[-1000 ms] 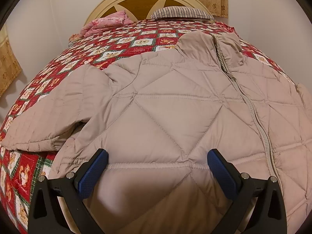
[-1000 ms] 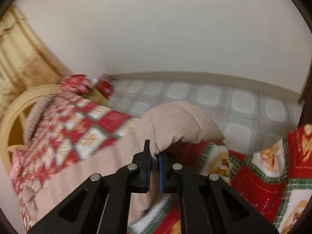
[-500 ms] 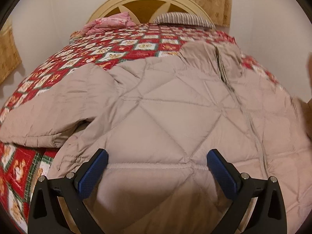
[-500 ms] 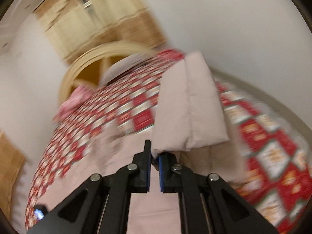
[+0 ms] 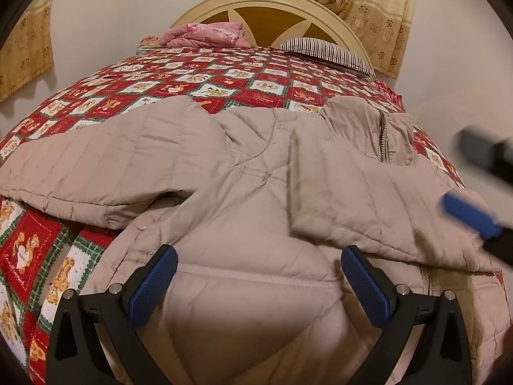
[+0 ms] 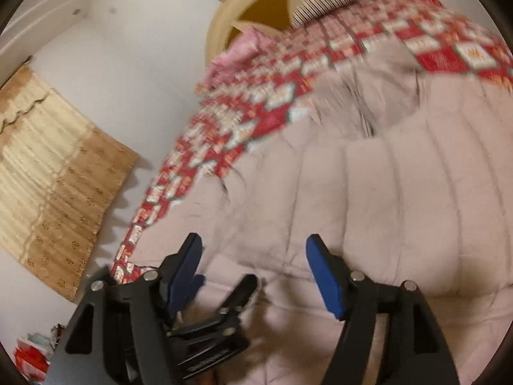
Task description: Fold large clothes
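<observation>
In the left wrist view, a big beige puffy jacket (image 5: 243,192) lies spread out on the bed (image 5: 198,80), which has a red quilt with little picture squares. The left gripper (image 5: 258,276) hovers over the bottom part of the jacket. Its 2 blue pads (image 5: 154,285) are wide apart and hold nothing. One sleeve (image 5: 96,173) sticks out to the left, flat on the quilt. The other sleeve (image 5: 362,199) is folded over onto the front of the jacket, and its cuff lies near the middle. The collar with the zipper (image 5: 383,138) points toward the headboard (image 5: 272,9). A pink blanket (image 5: 208,33) and a striped pillow (image 5: 327,53) sit at the head of the bed. The right gripper (image 5: 477,192) shows at the right edge, blurry, with its fingers spread apart.

In the right wrist view, the picture is blurry. The right gripper (image 6: 253,272) is over the jacket (image 6: 384,199), and its 2 blue pads (image 6: 323,276) are wide apart and hold nothing. The left gripper (image 6: 224,285) shows low in this view, just behind the right one. A yellow curtain (image 6: 48,173) hangs on the wall on the left.
</observation>
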Demonstrator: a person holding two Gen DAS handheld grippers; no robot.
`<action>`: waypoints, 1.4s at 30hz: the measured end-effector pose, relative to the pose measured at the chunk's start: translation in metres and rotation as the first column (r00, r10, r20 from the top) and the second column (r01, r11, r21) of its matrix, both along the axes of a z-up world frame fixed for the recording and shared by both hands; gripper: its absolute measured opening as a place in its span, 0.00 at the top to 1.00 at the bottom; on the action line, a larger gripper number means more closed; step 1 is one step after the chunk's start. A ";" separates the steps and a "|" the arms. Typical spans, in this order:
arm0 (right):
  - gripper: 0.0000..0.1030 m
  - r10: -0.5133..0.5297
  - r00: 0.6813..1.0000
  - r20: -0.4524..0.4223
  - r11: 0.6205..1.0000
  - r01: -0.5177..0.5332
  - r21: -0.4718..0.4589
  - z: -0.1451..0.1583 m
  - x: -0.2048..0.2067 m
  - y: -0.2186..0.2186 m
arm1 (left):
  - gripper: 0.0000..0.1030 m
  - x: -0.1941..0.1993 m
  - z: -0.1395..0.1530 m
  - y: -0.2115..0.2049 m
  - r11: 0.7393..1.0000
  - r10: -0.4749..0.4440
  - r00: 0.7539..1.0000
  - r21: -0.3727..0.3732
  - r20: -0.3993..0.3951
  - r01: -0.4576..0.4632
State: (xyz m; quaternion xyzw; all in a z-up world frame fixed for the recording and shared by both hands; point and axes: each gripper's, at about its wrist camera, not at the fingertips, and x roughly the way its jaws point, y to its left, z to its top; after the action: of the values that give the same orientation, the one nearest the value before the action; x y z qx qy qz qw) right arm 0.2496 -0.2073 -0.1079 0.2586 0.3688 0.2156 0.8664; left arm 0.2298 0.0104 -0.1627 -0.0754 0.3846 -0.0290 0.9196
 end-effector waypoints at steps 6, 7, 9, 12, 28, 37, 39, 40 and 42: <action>0.48 -0.200 0.975 0.100 0.943 0.219 -0.251 0.029 -0.011 -0.028 | 0.01 0.001 -0.001 0.000 1.000 -0.001 1.000 -0.004 -0.003 0.001; 0.59 -0.228 0.970 0.085 0.920 0.243 -0.308 0.023 -0.009 -0.030 | 0.01 0.001 0.000 0.002 1.000 0.000 1.000 -0.012 0.002 0.000; 0.61 -0.289 0.957 0.036 0.887 0.282 -0.365 0.002 -0.003 -0.037 | 0.01 -0.001 0.002 0.006 0.999 0.007 1.000 -0.032 0.017 -0.007; 0.61 -0.275 0.958 -0.085 0.927 0.241 -0.286 -0.039 -0.002 -0.047 | 0.01 -0.005 0.006 0.008 0.999 0.017 0.999 -0.034 0.038 -0.016; 0.59 -0.481 0.875 0.062 0.809 0.470 -0.354 0.010 -0.033 -0.125 | 0.01 0.062 0.027 -0.042 0.964 0.026 1.000 0.263 0.002 -0.026; 0.49 -0.584 0.812 -0.007 0.743 0.531 -0.408 -0.058 -0.030 -0.161 | 0.01 0.070 -0.007 -0.050 0.957 0.023 0.999 0.291 -0.046 -0.009; 0.33 -0.551 0.834 0.012 0.736 0.493 -0.463 -0.057 -0.026 -0.148 | 0.01 0.070 -0.007 -0.050 0.960 0.021 0.999 0.279 -0.046 -0.008; 0.26 -0.541 0.841 0.018 0.727 0.478 -0.492 -0.057 -0.023 -0.144 | 0.01 0.070 -0.007 -0.046 0.967 0.017 0.999 0.254 -0.051 -0.004; 0.20 -0.525 0.851 0.025 0.705 0.451 -0.547 -0.059 -0.019 -0.135 | 0.01 0.067 -0.002 -0.037 0.983 -0.008 0.997 0.182 -0.072 0.021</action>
State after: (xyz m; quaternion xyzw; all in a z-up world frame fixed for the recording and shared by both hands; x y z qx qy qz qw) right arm 0.2304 -0.3422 -0.1665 0.1097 0.3884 -0.1507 0.9025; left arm 0.2969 -0.0262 -0.1651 0.0112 0.4187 0.0023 0.9081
